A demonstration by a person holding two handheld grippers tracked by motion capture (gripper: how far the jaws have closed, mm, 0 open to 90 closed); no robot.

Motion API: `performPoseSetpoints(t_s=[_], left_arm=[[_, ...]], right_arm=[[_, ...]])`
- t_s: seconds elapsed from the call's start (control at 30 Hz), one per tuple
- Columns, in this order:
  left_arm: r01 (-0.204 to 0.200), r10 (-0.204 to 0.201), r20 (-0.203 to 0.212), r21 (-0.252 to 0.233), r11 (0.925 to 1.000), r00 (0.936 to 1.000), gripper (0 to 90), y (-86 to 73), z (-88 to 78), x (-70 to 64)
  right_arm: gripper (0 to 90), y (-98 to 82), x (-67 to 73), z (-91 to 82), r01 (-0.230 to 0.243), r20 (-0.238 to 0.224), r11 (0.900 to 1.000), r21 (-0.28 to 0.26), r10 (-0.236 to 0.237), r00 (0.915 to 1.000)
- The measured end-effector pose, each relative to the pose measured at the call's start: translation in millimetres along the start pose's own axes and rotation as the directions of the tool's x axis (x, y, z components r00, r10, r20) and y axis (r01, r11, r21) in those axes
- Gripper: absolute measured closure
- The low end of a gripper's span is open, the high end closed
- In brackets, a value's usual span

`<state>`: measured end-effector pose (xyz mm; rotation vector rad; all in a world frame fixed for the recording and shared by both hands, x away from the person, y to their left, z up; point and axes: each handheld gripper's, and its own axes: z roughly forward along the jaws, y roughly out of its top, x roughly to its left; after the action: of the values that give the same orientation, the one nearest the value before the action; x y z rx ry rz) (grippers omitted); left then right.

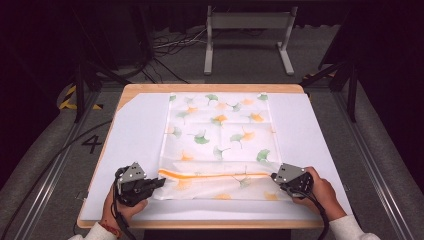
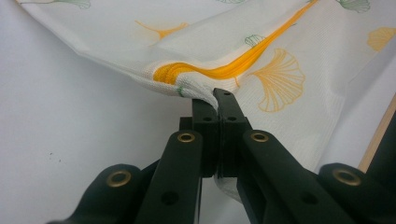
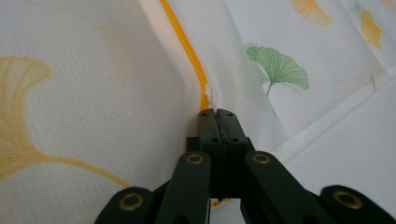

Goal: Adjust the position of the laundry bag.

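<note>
Claws (image 1: 159, 183) (image 1: 274, 176) pinch opposite ends of the white ginkgo-printed cloth's (image 1: 220, 135) orange-zippered near edge (image 1: 215, 175), its length running crosswise between them.

White cloth (image 1: 220, 135) is showing green and orange ginkgo-leaf print, an orange band (image 1: 215, 174); table surface (image 1: 135, 130) is appearing white.

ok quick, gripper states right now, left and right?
Left gripper: shut on the cloth, pinching its near left corner by the orange zipper.
Right gripper: shut on the cloth at the zipper's right end.
</note>
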<state>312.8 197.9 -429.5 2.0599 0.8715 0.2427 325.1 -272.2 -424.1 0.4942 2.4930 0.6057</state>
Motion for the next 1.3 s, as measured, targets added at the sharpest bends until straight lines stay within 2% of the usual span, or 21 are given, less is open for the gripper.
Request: performPoseSetpoints(t_s=[0.17, 0.27, 0.43, 0.7, 0.87, 1.0, 1.2, 1.3], left_arm=[[-0.003, 0.003, 0.003, 0.003, 1.0, 1.0, 88.3, -0.3, 0.0, -0.5], [-0.001, 0.001, -0.008, 0.001, 1.0, 1.0, 88.3, -0.6, -1.0, 0.2], [0.007, -0.007, -0.007, -0.002, 1.0, 1.0, 88.3, -1.6, -1.9, 1.7], [-0.005, 0.005, 0.002, 0.006, 1.0, 1.0, 88.3, -0.4, -0.2, -0.2], [-0.001, 0.001, 0.003, 0.008, 1.0, 1.0, 88.3, -0.6, 0.4, 1.3], [-0.002, 0.001, 0.014, 0.006, 1.0, 0.9999, 88.2, -0.6, 2.0, 4.2], [0.002, -0.003, 0.017, 0.009, 1.0, 0.9999, 88.2, -2.1, 2.1, 5.9], [-0.009, 0.009, 0.015, 0.005, 0.9999, 0.9998, 88.2, -0.4, 2.9, 6.2]], right_arm=[[90.0, -2.3, -0.3, 0.0, -0.007, -0.008, 1.0, -0.006, 0.006, 0.9999], [90.0, -4.4, -0.1, -1.3, 0.003, 0.017, 1.0, 0.004, -0.003, 0.9998], [90.0, -13.6, -4.2, -7.9, -0.037, 0.023, 0.999, -0.008, 0.037, 0.9991], [90.0, -25.1, -6.4, -15.6, -0.059, 0.033, 0.998, -0.011, 0.059, 0.9977], [90.0, -25.7, -5.7, -15.3, -0.061, 0.036, 0.998, -0.009, 0.061, 0.9975], [90.0, -26.5, -7.6, -13.4, -0.079, 0.03, 0.997, -0.014, 0.079, 0.9964], [90.0, -24.9, -5.6, -12.9, -0.064, 0.028, 0.998, -0.015, 0.065, 0.9975], [90.0, -26.5, -4.7, -13.9, -0.07, 0.03, 0.997, -0.018, 0.071, 0.9971]])
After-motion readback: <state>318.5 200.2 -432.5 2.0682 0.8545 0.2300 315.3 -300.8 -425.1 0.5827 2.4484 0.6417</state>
